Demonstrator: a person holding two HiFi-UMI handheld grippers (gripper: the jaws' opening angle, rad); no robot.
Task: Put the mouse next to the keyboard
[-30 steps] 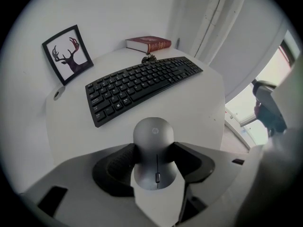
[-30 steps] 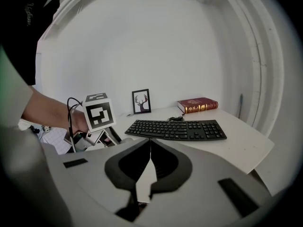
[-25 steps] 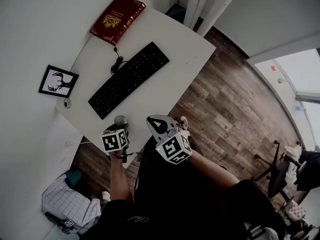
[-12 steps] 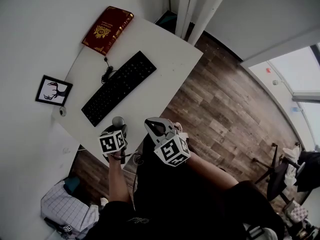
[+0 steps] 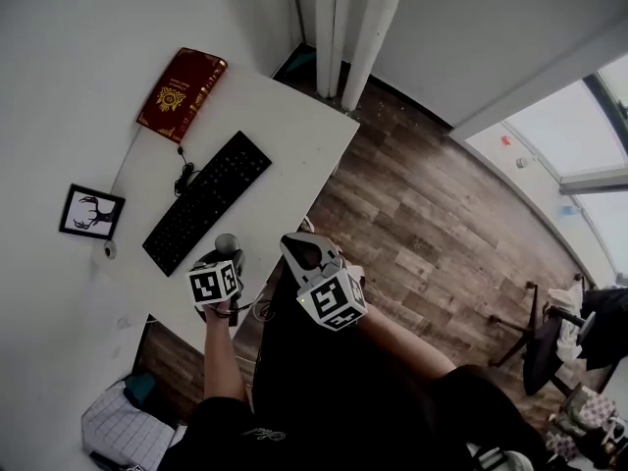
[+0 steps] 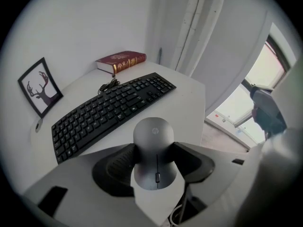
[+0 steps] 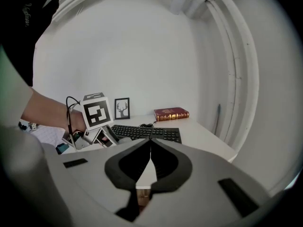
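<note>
step: mouse (image 6: 153, 138) is up, not yet put down | left gripper (image 6: 155, 161): fingers (image 6: 116, 167) clamped on the mouse, over the near bench (image 6: 189, 96) edge | keyboard (image 6: 109, 110): ahead of those fingers, a bit left | right gripper (image 7: 150, 161): fingers together, nothing in them | next, I think: reach forward, set mouse just beside keyboard, let go

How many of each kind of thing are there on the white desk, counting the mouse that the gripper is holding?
mouse, held in the left gripper: 1
keyboard: 1
red book: 1
framed deer picture: 1
small round thing beside the frame, too small to tell what: 1
Total: 5
</note>
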